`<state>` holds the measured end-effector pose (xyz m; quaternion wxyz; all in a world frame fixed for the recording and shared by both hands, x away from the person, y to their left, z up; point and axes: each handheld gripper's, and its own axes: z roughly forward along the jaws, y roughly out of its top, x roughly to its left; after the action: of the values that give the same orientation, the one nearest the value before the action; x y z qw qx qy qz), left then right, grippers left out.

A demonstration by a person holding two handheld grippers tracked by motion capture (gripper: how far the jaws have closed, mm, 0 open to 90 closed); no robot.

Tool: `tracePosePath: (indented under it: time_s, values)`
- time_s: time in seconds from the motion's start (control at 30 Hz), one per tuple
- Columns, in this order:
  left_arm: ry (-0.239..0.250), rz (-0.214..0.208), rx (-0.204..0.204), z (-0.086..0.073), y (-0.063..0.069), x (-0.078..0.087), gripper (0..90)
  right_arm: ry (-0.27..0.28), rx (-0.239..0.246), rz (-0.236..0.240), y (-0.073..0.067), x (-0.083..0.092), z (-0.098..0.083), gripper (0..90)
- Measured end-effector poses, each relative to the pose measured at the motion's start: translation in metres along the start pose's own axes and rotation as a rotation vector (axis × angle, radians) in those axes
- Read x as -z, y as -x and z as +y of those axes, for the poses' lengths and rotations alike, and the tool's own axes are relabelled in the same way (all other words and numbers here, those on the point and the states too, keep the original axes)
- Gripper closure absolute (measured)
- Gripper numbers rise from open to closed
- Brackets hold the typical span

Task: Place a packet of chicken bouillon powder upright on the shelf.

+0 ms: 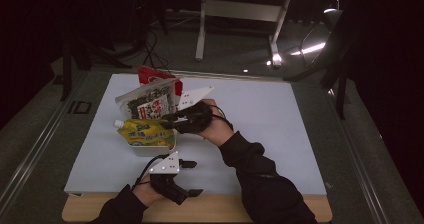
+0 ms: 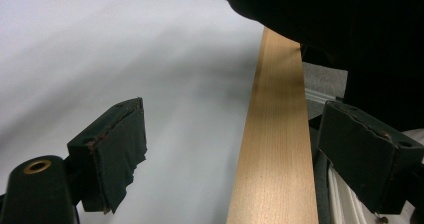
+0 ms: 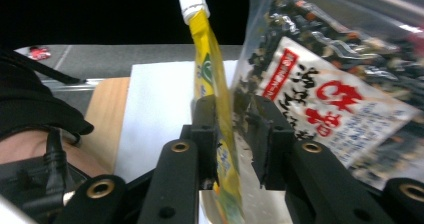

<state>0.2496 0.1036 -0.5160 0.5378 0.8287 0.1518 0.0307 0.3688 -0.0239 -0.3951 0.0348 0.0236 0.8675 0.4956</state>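
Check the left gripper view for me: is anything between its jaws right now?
No. The left gripper has its jaws standing wide apart with only the white table sheet and the wooden table edge behind the gap.

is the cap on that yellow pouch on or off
On. A white cap sits on the spout of the yellow pouch.

Dim lab: white mat [image 1: 260, 129] on bench, cables [image 1: 152, 49], frame legs [image 1: 240, 19].
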Motion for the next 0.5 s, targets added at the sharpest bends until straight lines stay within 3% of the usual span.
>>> tracePosePath:
  time_s: [0.5]
  values:
    - [-0.001, -0.003, 0.003, -0.001, 0.000, -0.002, 13.1, 0.003, -0.037, -0.068, 0.001, 0.033, -0.026, 59.0]
